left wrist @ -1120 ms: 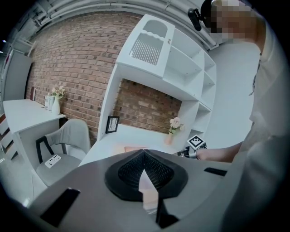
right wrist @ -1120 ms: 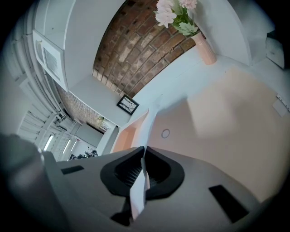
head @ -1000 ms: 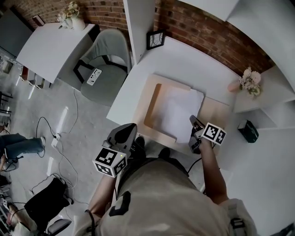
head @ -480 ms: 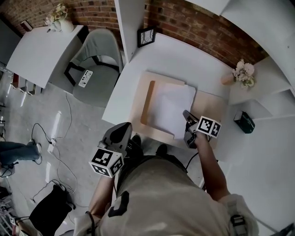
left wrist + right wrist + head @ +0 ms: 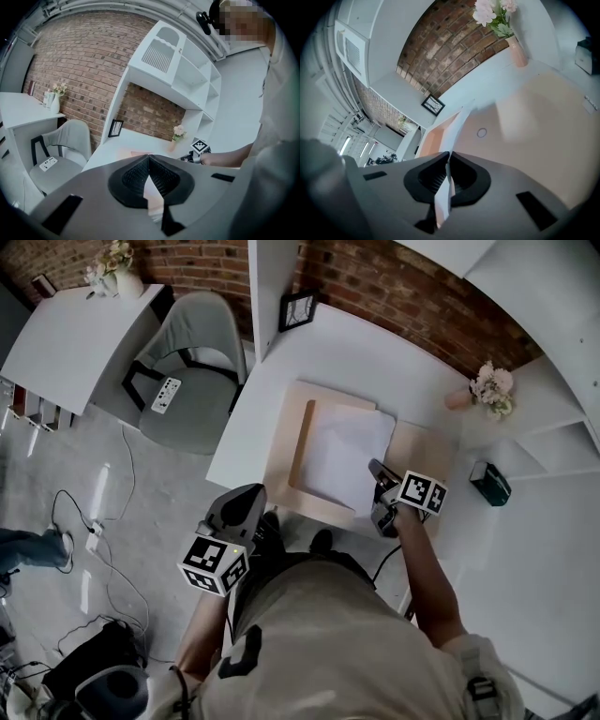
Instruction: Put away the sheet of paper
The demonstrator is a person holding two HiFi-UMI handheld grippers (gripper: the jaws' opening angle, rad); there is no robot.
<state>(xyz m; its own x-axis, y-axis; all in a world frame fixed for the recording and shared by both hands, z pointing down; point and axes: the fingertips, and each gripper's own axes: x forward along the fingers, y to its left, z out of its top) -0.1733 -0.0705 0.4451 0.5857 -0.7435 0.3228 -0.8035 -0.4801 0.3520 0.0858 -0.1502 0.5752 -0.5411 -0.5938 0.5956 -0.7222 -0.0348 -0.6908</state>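
The white sheet of paper (image 5: 342, 454) lies over a pale wooden tray (image 5: 281, 474) on the white desk. My right gripper (image 5: 377, 493) is shut on the sheet's near right corner. In the right gripper view the sheet (image 5: 454, 129) runs edge-on from between the shut jaws of the right gripper (image 5: 448, 161) towards the tray (image 5: 426, 138). My left gripper (image 5: 246, 505) hangs off the desk's near left edge, close to my body, shut with nothing in it. In the left gripper view the left gripper (image 5: 149, 160) has its jaws touching.
A vase of flowers (image 5: 487, 390) stands at the desk's far right and a framed picture (image 5: 297, 310) at the back left. A dark box (image 5: 489, 482) sits on the right shelf. A grey chair (image 5: 192, 362) stands on the left, with cables on the floor.
The right gripper has drawn the sheet a little to the left, so it covers more of the tray's recess. The left gripper stays low and shut.
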